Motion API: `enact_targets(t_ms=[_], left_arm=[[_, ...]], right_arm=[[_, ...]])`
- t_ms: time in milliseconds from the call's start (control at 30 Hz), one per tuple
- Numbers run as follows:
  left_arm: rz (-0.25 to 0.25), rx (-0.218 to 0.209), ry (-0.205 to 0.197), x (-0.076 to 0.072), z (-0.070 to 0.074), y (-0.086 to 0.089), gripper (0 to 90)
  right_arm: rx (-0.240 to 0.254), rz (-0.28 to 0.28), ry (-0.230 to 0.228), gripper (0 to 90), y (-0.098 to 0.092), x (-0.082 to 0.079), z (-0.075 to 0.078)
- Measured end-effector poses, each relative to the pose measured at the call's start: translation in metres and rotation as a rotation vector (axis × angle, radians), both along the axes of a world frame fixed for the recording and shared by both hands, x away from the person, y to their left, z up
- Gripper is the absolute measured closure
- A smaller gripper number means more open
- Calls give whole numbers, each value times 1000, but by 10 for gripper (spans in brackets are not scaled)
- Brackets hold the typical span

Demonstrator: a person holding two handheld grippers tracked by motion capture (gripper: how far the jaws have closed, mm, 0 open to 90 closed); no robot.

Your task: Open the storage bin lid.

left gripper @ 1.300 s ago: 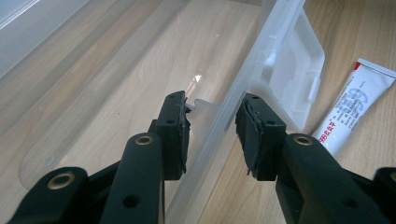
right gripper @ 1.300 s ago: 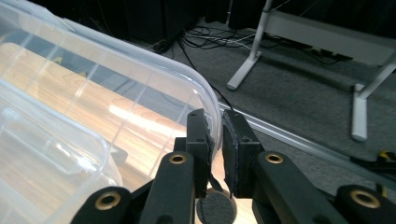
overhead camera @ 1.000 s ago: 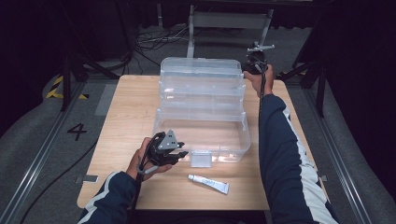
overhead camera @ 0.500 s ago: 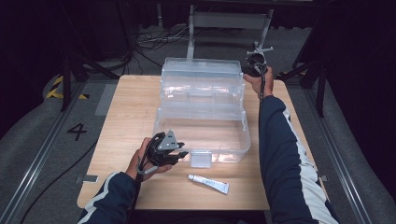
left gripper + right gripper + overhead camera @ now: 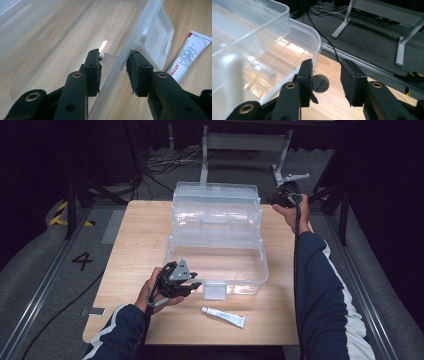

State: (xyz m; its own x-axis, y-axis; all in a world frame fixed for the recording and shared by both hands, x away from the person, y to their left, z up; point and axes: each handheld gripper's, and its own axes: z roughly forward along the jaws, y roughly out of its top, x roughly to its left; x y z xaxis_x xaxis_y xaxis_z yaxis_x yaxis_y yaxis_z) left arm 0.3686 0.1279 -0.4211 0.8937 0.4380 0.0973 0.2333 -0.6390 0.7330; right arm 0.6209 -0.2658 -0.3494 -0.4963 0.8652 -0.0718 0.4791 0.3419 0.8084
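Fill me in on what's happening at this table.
A person works on a clear plastic box with a gripper in each hand. The left gripper straddles the box's near wall beside its latch, one pad inside, one outside; whether they press on it I cannot tell. The right gripper is off the raised lid at the far right corner; its jaws have just been opening, with nothing between them. A small white tube lies on the table in front.

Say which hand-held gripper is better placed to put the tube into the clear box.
Left. The left hand-held gripper sits at the box's near wall, with the tube lying just beside it. The right hand-held gripper is at the far corner, its jaws just opening with nothing between them.
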Motion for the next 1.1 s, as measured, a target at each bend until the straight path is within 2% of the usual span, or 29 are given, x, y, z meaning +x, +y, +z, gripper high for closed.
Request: enact_targets(t_ms=[100, 200, 233, 267, 400, 433, 600, 800, 900, 1100], left_arm=[[-3, -2, -5, 0, 0, 0, 640], [-4, 7, -7, 0, 1, 1, 643], [-4, 7, -7, 0, 1, 1, 644], [-4, 14, -8, 0, 1, 0, 645], [-5, 20, -12, 0, 2, 1, 646], [-5, 20, -12, 0, 2, 1, 647], [-11, 33, -17, -1, 3, 1, 650], [-9, 45, -28, -4, 8, 1, 629], [-10, 52, -40, -5, 11, 2, 629], [12, 49, -37, -7, 13, 8, 613]], right_arm=[[16, 10, -21, 624, -14, -16, 8], [29, 43, -48, 624, -22, -36, 15], [29, 43, -48, 624, -22, -36, 15], [28, 78, -56, 624, -25, -50, 19], [26, 125, -70, 621, -28, -74, 24], [26, 125, -70, 621, -28, -74, 24], [30, 191, -85, 609, -28, -107, 26], [65, 256, -87, 597, -33, -145, 27], [64, 280, -95, 596, -36, -163, 29], [77, 318, -95, 596, -40, -192, 26]])
